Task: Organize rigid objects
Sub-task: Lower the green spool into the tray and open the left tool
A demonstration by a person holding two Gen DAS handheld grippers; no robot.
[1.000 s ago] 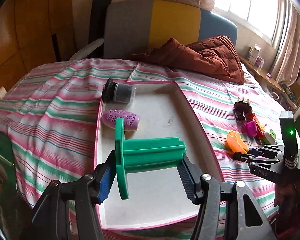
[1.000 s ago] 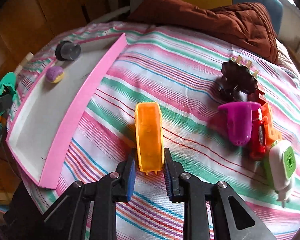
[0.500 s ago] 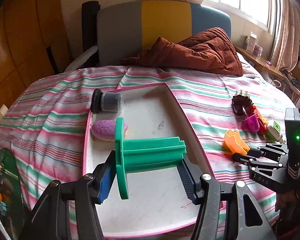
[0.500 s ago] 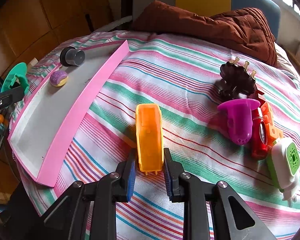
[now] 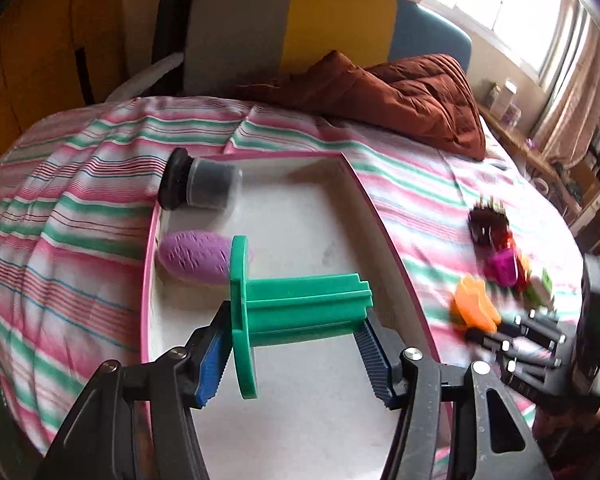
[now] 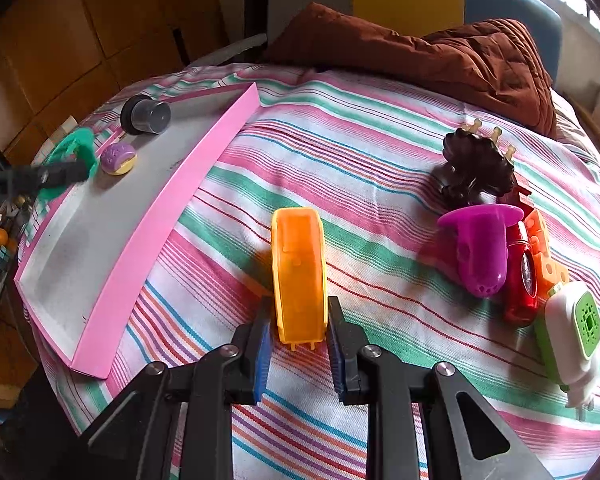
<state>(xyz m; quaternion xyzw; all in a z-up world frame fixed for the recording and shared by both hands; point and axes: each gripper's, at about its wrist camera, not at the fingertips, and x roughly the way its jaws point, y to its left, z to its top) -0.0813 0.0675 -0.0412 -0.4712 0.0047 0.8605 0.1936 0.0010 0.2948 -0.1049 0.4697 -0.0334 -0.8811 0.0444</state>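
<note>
Showing no readable writing: green spool (image 5: 300,304), tray (image 5: 384,224).

Under my view lies a striped bedspread (image 5: 80,208), pink, green and white, rumpled at the far left. At the far end a brown quilt (image 6: 452,56) lies heaped on it. Behind that I see a headboard (image 5: 332,28) in grey, yellow and blue panels. Far right, a bright window (image 5: 496,0) with curtains (image 5: 576,80).

Bed (image 6: 380,168) with striped sheet, brown quilt (image 5: 400,96) bunched at the head. Grey-yellow-blue headboard (image 5: 320,24), wood panel wall (image 6: 80,20) left. Bright curtained window (image 5: 500,4) right, cluttered shelf (image 5: 540,160) below.
</note>
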